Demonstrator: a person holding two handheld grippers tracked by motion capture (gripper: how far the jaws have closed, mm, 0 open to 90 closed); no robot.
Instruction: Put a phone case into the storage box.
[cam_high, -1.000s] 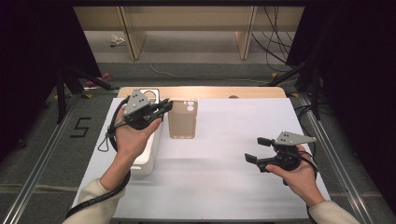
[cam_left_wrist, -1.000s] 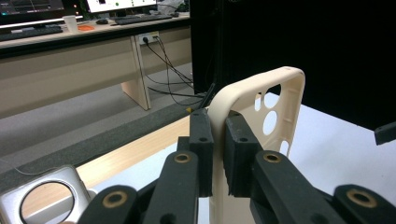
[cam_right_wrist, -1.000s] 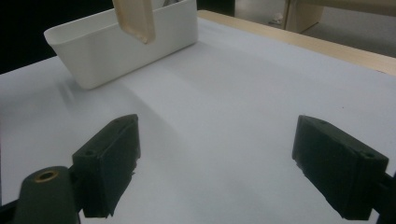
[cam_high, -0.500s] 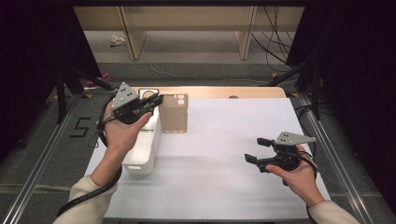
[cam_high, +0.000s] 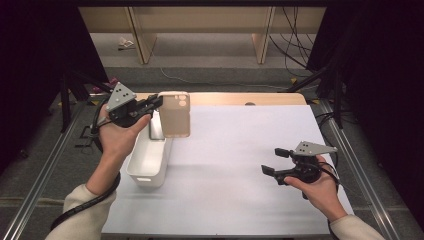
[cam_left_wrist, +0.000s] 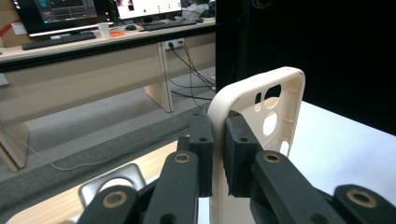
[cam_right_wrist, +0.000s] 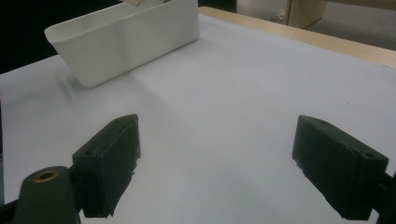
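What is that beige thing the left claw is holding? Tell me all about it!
It is a phone case, beige and rubbery-looking, with round camera holes near one corner and a raised rim. It is empty, no phone inside. The left gripper pinches one long edge between its black jaws and holds it upright in the air, above the far end of the white bin. Nothing else touches it.

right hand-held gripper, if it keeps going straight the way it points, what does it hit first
Probably the white bin. The right hand-held gripper, jaws open, points across bare white table cover toward the bin's side wall, with nothing between. Depth is unclear, so it might skim past its near end.
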